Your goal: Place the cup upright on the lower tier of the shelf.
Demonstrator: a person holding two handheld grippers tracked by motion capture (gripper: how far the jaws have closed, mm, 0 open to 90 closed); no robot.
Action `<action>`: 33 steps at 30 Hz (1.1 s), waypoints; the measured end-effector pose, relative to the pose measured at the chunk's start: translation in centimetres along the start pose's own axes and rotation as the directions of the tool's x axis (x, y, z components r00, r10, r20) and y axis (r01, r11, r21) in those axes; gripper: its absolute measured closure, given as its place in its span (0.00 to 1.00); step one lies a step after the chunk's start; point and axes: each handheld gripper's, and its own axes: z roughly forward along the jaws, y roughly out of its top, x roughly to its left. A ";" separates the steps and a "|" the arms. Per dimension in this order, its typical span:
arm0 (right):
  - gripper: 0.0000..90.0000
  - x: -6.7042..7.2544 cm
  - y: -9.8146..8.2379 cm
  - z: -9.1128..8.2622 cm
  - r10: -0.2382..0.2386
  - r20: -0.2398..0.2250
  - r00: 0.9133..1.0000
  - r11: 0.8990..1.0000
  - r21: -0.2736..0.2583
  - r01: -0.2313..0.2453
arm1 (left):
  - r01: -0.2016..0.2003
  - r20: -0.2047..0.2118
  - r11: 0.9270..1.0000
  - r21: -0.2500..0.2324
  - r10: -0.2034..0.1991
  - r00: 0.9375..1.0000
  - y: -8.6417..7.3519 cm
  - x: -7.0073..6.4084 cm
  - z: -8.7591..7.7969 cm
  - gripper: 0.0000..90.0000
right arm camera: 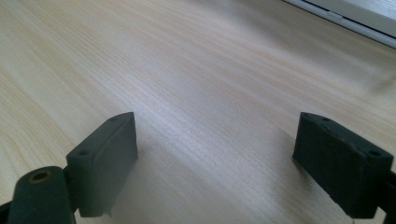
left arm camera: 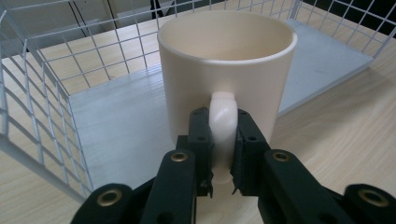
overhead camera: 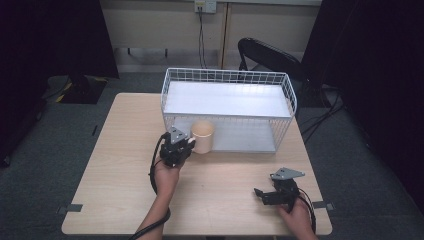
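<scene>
A cream mug (overhead camera: pixel 203 136) stands at the open front of the white wire rack (overhead camera: pixel 227 80), at the edge of its lower shelf. My left gripper (overhead camera: pixel 186 145) is shut on the mug's handle (left arm camera: pixel 223 130); in the left gripper view the mug (left arm camera: pixel 224 65) is upright and empty, the two black jaws pinching the handle from both sides. My right gripper (overhead camera: pixel 260 194) rests low over the table near the front right corner. In the right gripper view its jaws (right arm camera: pixel 215 158) stand wide apart over bare wood with nothing between them.
The rack has a white lower shelf (left arm camera: pixel 121 135) and an upper shelf (overhead camera: pixel 227 99), with wire walls (left arm camera: pixel 42 121) at the left. The light wooden table (overhead camera: pixel 115 165) ends near the person's forearms. A dark chair (overhead camera: pixel 270 55) stands behind the rack.
</scene>
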 end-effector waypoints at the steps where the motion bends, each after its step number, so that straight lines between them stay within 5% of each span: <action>1: 0.14 0.0 0.0 0.0 0.000 0.000 1.000 1.000 0.000 0.000 | 0.006 0.001 1.000 -0.001 -0.006 1.000 0.0 0.0 0.2 0.90; 33: 0.14 0.0 0.0 0.0 0.000 0.001 1.000 1.000 0.000 0.000 | 0.009 -0.029 1.000 0.001 -0.009 1.000 0.3 -1.0 2.5 0.89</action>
